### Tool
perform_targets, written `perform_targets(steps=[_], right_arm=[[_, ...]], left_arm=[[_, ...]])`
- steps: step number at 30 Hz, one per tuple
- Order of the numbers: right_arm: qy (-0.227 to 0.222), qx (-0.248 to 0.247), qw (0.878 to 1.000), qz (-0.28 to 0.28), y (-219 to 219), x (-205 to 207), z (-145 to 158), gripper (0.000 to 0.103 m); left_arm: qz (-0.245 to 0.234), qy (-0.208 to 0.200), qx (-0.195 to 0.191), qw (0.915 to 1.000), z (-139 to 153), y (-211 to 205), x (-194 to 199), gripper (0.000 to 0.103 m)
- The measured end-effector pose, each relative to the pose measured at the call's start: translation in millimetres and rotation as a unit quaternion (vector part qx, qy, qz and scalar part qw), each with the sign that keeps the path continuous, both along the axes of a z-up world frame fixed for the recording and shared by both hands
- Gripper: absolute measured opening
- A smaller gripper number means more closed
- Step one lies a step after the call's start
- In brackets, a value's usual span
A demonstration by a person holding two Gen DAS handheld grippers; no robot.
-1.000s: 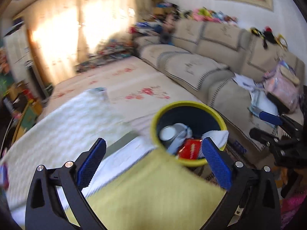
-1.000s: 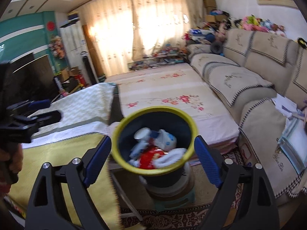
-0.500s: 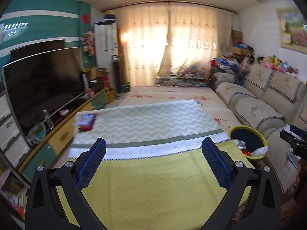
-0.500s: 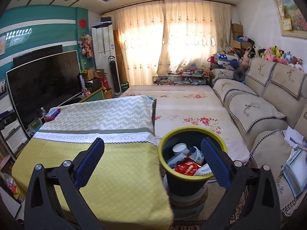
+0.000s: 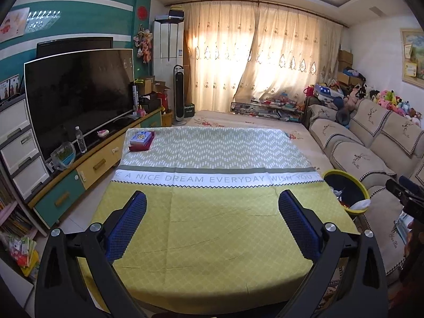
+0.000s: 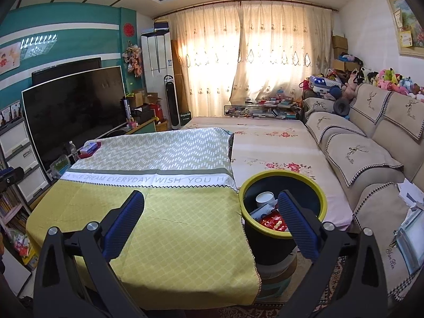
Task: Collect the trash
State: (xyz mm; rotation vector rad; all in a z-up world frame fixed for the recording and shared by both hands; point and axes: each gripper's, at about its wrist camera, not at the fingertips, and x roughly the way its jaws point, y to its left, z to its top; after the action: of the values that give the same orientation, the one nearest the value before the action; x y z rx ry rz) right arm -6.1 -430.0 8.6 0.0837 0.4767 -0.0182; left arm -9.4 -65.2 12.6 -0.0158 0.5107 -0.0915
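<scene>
A black bin with a yellow rim (image 6: 283, 185) stands at the right edge of the cloth-covered table (image 6: 169, 228); it holds a white cup, a red packet and other trash. In the left wrist view the bin (image 5: 347, 185) is at the far right. A red and blue box (image 5: 141, 140) lies on the table's far left corner, also seen as the box (image 6: 90, 148). My left gripper (image 5: 212, 209) hangs open over the yellow part of the cloth, holding nothing. My right gripper (image 6: 210, 209) is open too, its right finger in front of the bin.
A TV (image 5: 79, 92) on a low cabinet runs along the left wall, with a water bottle (image 5: 81, 143) in front. A beige sofa (image 6: 371, 153) lines the right side. A floral-covered platform (image 6: 270, 143) lies beyond the table. The right gripper's tip (image 5: 405, 190) shows at the right edge.
Both views swung left and back from the bin to the table. The bin moved from centre to the right of each view. The right jaws widened slightly.
</scene>
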Motion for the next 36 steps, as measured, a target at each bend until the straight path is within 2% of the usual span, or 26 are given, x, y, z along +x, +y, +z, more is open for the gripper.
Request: perform_targets(steps=[6,36], right_arm=[[0.003,0.005,1.000,-0.001,-1.1,5.8,-1.6,0.096],[0.009,0.009,1.000,0.001,2.0,12.6,-7.0,0.096]], left_arm=[[0.005,-0.004,0.006,1.0000,6.9,-4.3,4.5,0.098],[0.004,0.010,0.006,0.9999,-0.9,-7.5,20.0,0.098]])
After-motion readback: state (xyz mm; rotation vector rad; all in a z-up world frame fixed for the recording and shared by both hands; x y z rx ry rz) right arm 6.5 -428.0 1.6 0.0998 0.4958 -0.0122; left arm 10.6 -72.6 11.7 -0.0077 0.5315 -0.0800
